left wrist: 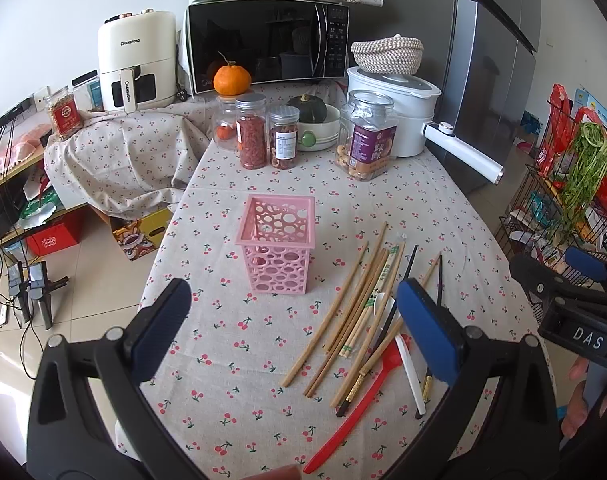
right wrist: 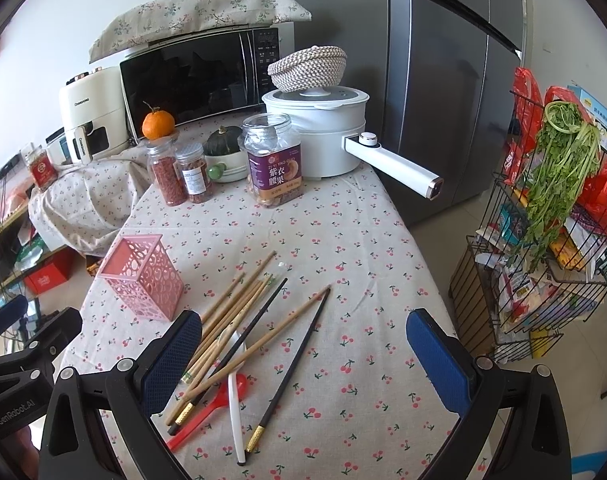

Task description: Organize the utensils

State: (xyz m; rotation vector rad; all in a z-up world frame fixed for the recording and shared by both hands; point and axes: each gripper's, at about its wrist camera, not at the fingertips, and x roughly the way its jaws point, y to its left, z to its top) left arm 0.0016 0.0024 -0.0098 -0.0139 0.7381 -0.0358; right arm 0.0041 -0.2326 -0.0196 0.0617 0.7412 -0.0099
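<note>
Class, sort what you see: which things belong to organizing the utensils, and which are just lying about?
Belong: pink holder, chopsticks, red spoon, white spoon.

Lying about: jars, orange, squash, microwave, pot.

matt printed cloth covers the worktop (right wrist: 343, 240); pale wooden chopsticks (left wrist: 327, 312), glossy black chopsticks (right wrist: 291, 364), a perforated pink plastic holder (left wrist: 277, 240).

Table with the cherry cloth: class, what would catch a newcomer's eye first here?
The pink holder stands upright and empty mid-table. Right of it lies a loose heap of chopsticks, with a red spoon and a white spoon at its near end. Both grippers, left and right, hover open.
</note>
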